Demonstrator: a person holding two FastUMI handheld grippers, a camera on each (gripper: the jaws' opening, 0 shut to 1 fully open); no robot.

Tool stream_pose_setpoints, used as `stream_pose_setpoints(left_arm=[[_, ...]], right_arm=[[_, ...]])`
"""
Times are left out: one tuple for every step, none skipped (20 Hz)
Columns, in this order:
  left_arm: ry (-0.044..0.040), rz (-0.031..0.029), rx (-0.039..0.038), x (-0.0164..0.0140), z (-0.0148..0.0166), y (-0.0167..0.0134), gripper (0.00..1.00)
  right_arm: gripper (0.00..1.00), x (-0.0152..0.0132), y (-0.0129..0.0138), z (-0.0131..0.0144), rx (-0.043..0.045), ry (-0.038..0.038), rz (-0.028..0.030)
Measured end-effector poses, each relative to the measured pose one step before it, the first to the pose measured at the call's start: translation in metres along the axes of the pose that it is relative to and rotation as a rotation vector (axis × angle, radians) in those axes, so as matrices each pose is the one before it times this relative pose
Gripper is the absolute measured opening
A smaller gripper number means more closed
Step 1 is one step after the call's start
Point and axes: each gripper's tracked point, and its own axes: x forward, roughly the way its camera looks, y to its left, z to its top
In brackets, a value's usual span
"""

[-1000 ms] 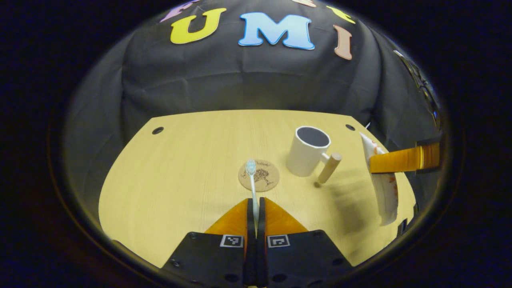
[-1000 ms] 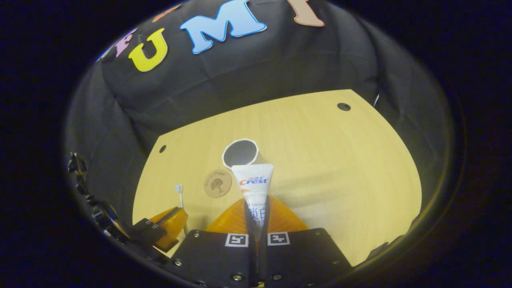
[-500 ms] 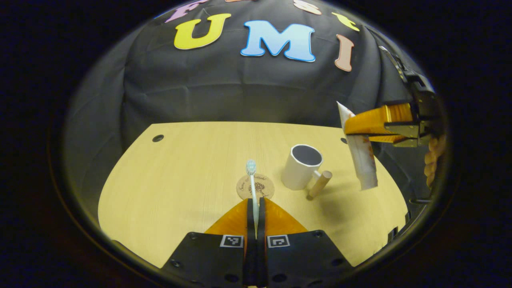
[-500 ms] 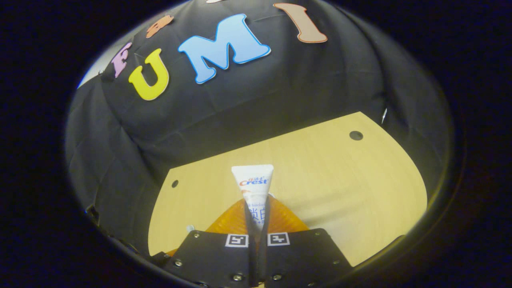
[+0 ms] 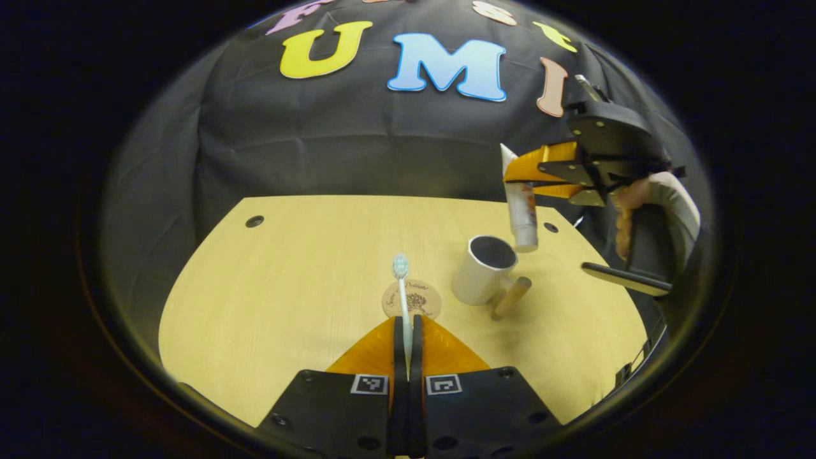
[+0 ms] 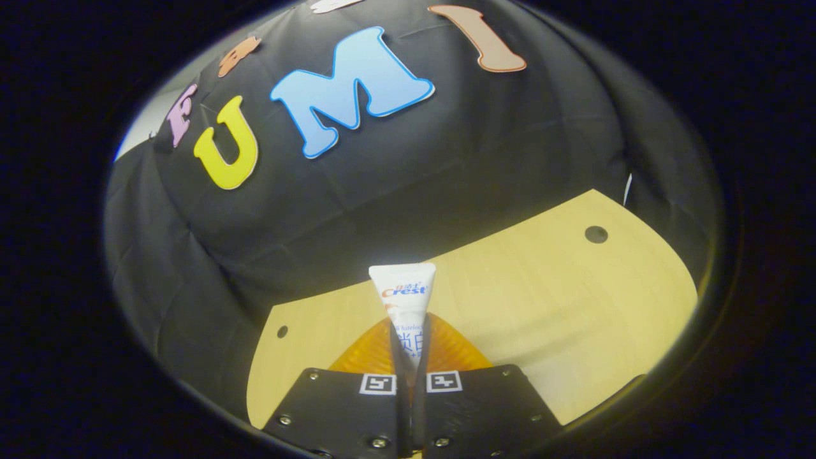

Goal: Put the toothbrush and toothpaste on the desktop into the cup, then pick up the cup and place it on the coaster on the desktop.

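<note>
1. My right gripper (image 5: 532,172) has its jaws clamped on the white squeeze tube of toothpaste (image 5: 521,210), which hangs cap-down in the left gripper view, at about 1 o'clock from the cup and just above it.
2. The white cylindrical cup with a wooden peg handle (image 5: 481,277) stands upright on the pale wood desktop (image 5: 287,280), mouth open, handle pointing toward 5 o'clock.
3. My left gripper (image 5: 407,331) has its jaws closed on the thin white toothbrush (image 5: 403,296), bristle head up at 12 o'clock; it hovers just short of the round cork coaster (image 5: 412,299), which lies beside the cup at its 9 o'clock.
4. I judge the step in hand to be dropping the toothpaste in. I would bring the cap over the middle of the mouth first, then lower until the cap is well inside before letting go.
5. The tube looks slightly tilted; I would keep it near vertical so it does not catch the rim and tip the light cup.
6. The right gripper view (image 6: 411,357) shows the tube's crimped end (image 6: 403,287) but not the cup, so I would steer by the left gripper view.
7. I would hold the toothbrush back meanwhile.
</note>
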Motion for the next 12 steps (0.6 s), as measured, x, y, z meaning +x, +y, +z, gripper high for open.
stream_pose_setpoints(left_arm=[[-0.00253,0.00071,-0.00389,-0.00266,0.00132,0.00046,0.07],[0.00178,0.00006,-0.00081,-0.00001,0.00181,0.00138,0.07],[-0.00085,0.00285,0.00111,0.00026,0.00022,0.00039,0.07],[0.00035,0.00187,-0.0015,-0.0013,-0.00032,-0.00024,0.07],[0.00037,0.00118,-0.00466,0.00018,0.00226,0.00096,0.07],[0.00123,0.00147,-0.00522,-0.0009,0.00263,0.00033,0.07],[0.00134,0.00255,-0.00588,-0.0005,-0.00009,0.00068,0.07],[0.00081,0.00179,-0.00744,-0.00007,-0.00161,0.00209,0.07],[-0.00043,0.00059,-0.00668,0.0003,-0.00073,0.00054,0.07],[0.0004,0.00346,-0.00357,-0.00072,0.00078,0.0006,0.07],[-0.00138,0.00272,-0.00316,-0.00002,0.00014,0.0008,0.07],[-0.00143,0.00221,-0.00178,-0.00057,-0.00028,0.00152,0.07]], right_arm=[[0.03,0.00692,0.00014,-0.00105,-0.00193,-0.00857,-0.00023],[0.03,0.00766,-0.00128,-0.00198,-0.00539,-0.00323,-0.00578],[0.03,0.0085,-0.0025,-0.00452,-0.01143,0.00153,-0.01058],[0.03,0.00624,-0.0023,-0.00491,-0.02004,0.00155,-0.01073],[0.03,0.00473,-0.00174,-0.00395,-0.02403,-0.00259,-0.00679],[0.03,0.00272,0.00041,-0.00202,-0.02226,-0.00897,-0.00129],[0.03,0.00219,0.00069,-0.00137,-0.02067,-0.0148,-0.00115],[0.04,0.0009,-0.00053,0.00011,-0.01358,-0.01835,-0.00527],[0.04,0.00176,-0.00023,-0.00301,-0.00551,-0.00616,-0.00673],[0.04,0.00123,-0.00073,-0.00459,0.00432,0.00108,-0.00533],[0.04,0.00208,-0.00162,-0.00457,0.00836,0.00503,-0.00169],[0.04,0.00134,-0.00212,-0.00382,0.0069,-0.00105,-0.00413]])
